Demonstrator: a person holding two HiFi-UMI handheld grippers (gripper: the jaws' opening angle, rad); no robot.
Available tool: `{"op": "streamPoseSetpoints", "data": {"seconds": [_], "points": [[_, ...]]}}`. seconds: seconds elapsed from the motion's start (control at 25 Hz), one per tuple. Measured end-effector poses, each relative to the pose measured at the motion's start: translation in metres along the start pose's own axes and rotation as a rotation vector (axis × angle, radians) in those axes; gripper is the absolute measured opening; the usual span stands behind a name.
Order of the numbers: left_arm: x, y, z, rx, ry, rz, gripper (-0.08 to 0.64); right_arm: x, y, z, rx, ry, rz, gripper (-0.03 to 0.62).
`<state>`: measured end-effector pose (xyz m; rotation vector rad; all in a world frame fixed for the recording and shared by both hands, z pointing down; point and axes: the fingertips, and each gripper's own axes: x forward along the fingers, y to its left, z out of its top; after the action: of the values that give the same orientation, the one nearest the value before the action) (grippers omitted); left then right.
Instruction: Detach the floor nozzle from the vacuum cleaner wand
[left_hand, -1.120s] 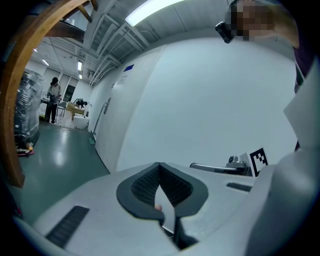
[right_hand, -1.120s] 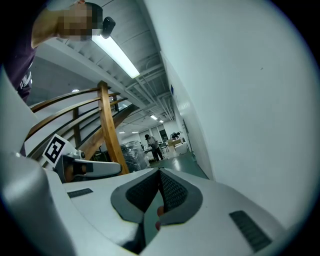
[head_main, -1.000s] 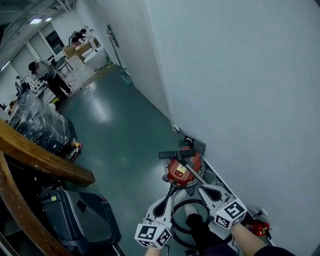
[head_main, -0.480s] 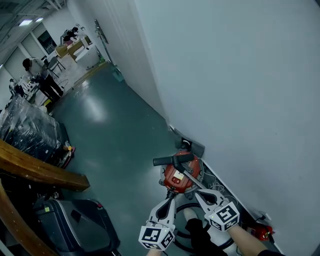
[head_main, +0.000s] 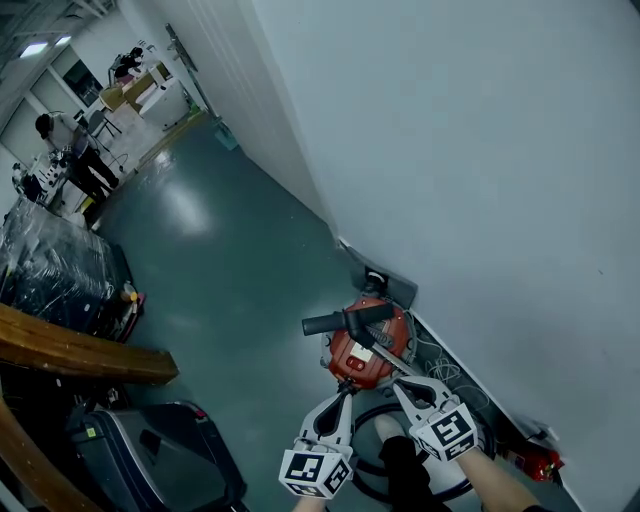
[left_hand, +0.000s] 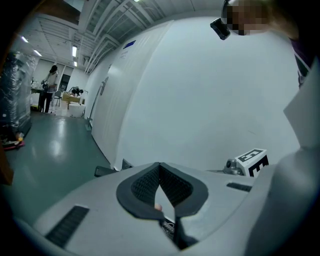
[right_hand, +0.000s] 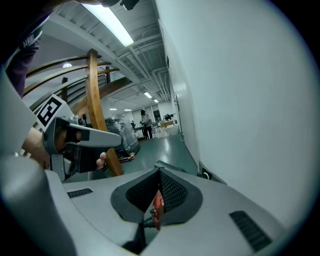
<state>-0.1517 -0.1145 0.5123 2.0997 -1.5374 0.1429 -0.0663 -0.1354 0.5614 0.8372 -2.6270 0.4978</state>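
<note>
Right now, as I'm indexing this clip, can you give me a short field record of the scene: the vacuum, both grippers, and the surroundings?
vacuum cleaner: red canister with a black handle, on the green floor beside the white wall
left gripper: shut, empty, pointing toward the canister
right gripper: shut, empty, beside the left one
floor nozzle: not clearly made out
background: person standing far down the hall
</note>
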Motion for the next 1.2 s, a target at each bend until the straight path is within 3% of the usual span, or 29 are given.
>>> {"op": "streamPoseSetpoints", "data": {"seconds": [0.52,0.64,1.0,1.2], "points": [[0.067,0.049,-0.058,-0.03,0.063,0.024,0.003,0.081,-0.056,-0.142,0.016,0.243,-0.012,0.031],[0.081,0.056,-0.071,-0.056,0.09,0.015,0.003,0.094,-0.064,-0.166,0.01,0.3,-0.003,0.121],[0.099,0.076,-0.094,-0.073,0.115,0.024,0.004,0.141,-0.09,-0.234,-0.122,0.492,-0.021,0.175],[0.091,0.085,-0.105,-0.072,0.131,0.047,0.005,0.148,-0.096,-0.241,-0.183,0.485,-0.058,0.17]]}}
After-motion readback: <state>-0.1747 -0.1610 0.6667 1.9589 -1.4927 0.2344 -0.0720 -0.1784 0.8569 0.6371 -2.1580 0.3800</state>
